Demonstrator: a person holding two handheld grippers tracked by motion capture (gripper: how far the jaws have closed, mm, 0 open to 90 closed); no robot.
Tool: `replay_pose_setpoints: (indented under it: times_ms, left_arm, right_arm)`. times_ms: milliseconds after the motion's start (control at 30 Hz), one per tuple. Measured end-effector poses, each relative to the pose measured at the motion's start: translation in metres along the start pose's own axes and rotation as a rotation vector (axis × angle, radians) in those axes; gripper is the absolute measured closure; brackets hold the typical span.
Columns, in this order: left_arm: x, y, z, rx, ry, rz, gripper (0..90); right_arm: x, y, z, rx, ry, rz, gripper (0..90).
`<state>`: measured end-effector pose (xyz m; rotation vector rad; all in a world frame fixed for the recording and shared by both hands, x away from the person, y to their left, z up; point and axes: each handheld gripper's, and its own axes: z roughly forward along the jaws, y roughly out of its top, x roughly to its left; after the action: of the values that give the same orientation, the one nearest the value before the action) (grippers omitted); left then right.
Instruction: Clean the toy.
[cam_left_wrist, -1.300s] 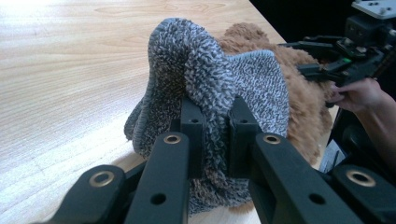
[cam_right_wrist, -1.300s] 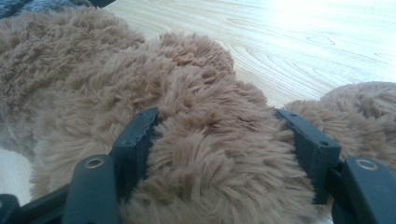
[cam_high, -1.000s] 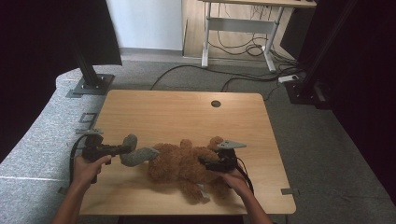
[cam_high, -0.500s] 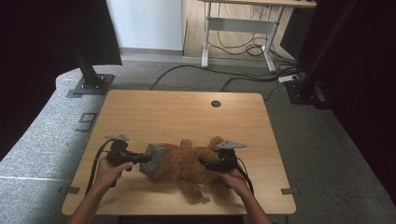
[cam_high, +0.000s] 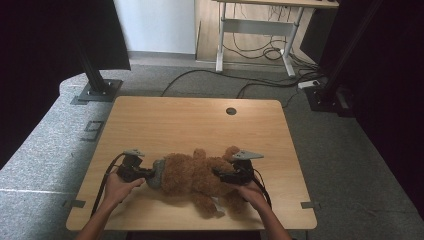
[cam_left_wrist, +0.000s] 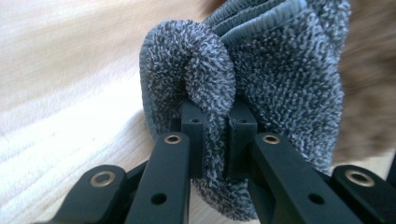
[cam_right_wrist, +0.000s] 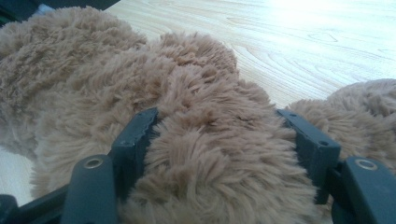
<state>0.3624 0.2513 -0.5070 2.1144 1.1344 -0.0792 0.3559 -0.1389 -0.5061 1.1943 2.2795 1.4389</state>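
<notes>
**Two Grippers Hold a Teddy Bear and a Cloth**

A fluffy brown teddy bear (cam_high: 197, 175) lies on its side on the wooden table (cam_high: 200, 120). It is near the table's 6 o'clock edge, close to the person.

The left gripper (cam_high: 145, 173) sits at the bear's 9 o'clock side. Its jaws are pressed almost together and pinch a fold of a fuzzy grey cloth (cam_left_wrist: 261, 70). In the left gripper view the cloth bunches up around the jaws, and part of it curls into a roll. In the high view the grey cloth touches the bear's end nearest that gripper.

The right gripper (cam_high: 220, 175) is at the bear's 3 o'clock side. Its jaws are spread wide, and a thick, furry part of the bear fills the space between them. In the right gripper view both jaws press into the fur, so this gripper is holding the bear.

A hand holds each gripper from the 6 o'clock side.
</notes>
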Motion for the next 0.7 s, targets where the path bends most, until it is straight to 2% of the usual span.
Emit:
replay_pose_setpoints:
  times_ms: [67,167,267,400,567,700]
  left_arm:
    - [0.002,0.0,-0.002,-0.016,-0.013,-0.008,80.4]
    - [0.0,0.002,-0.005,-0.044,-0.01,-0.006,80.1]
    - [0.001,0.002,-0.007,-0.069,-0.02,-0.014,79.9]
    - [0.003,0.002,-0.007,-0.069,-0.029,-0.022,79.8]
    - [0.005,-0.001,0.0,-0.042,-0.027,-0.029,79.8]
    - [0.007,-0.003,0.0,-0.036,-0.023,-0.031,79.7]
  right_arm:
    - [0.002,0.003,-0.003,-0.005,0.007,-0.013,32.9]
    - [0.006,0.013,-0.012,-0.022,0.013,-0.044,32.2]
    - [0.013,0.028,-0.018,-0.031,-0.004,-0.086,32.9]
    - [0.015,0.052,-0.019,-0.04,0.001,-0.096,31.9]
    - [0.014,0.075,0.001,0.011,0.012,-0.078,30.3]
    - [0.019,0.087,0.026,0.073,0.027,-0.08,29.5]
